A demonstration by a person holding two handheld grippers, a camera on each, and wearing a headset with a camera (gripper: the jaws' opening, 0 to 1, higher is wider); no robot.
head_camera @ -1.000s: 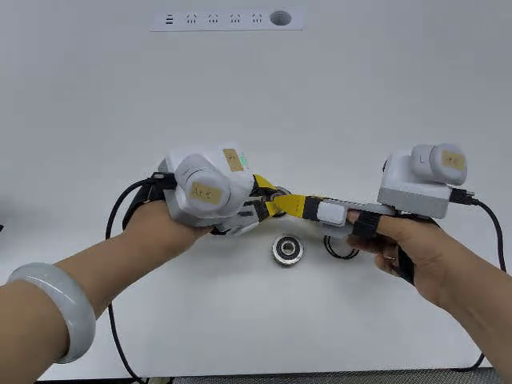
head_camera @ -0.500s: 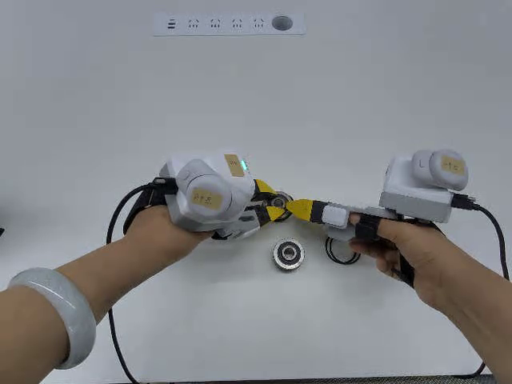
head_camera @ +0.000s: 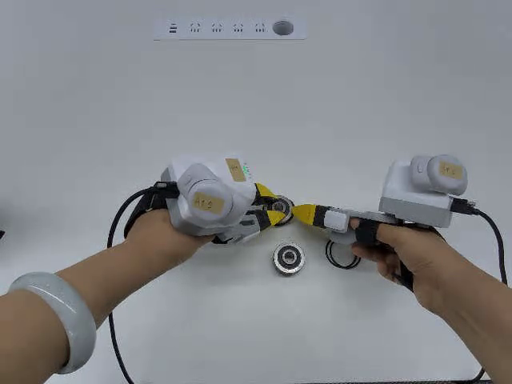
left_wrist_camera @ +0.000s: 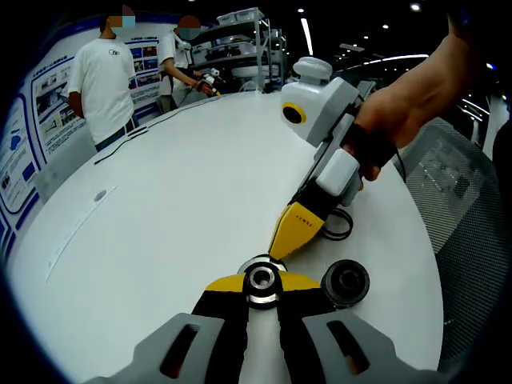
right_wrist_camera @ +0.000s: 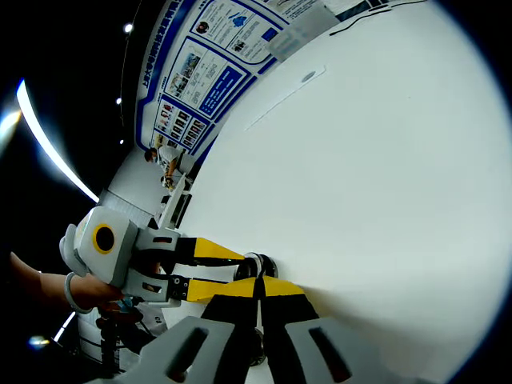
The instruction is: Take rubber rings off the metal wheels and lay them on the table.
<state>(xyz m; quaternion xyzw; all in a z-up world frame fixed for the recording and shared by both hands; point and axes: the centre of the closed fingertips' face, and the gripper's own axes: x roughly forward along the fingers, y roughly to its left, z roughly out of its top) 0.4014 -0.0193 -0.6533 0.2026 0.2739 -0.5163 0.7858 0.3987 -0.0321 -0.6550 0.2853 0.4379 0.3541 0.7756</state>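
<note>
Head view: left gripper [head_camera: 276, 211] pinches a small silver metal wheel [head_camera: 281, 207] btw its yellow tips, just above the white table [head_camera: 240, 320]. The right gripper [head_camera: 302, 213] – tips pressed together – points at it from just beside. On the table lie a dark-rimmed metal wheel [head_camera: 288, 258] and, next to it, thin black rubber rings [head_camera: 342, 256].

Left gripper view: pinched wheel [left_wrist_camera: 262, 280] centred, right gripper [left_wrist_camera: 286, 240] at its rim – touching or not, can't tell.

Right gripper view: own jaws closed, wheel [right_wrist_camera: 258, 262] right ahead.
</note>
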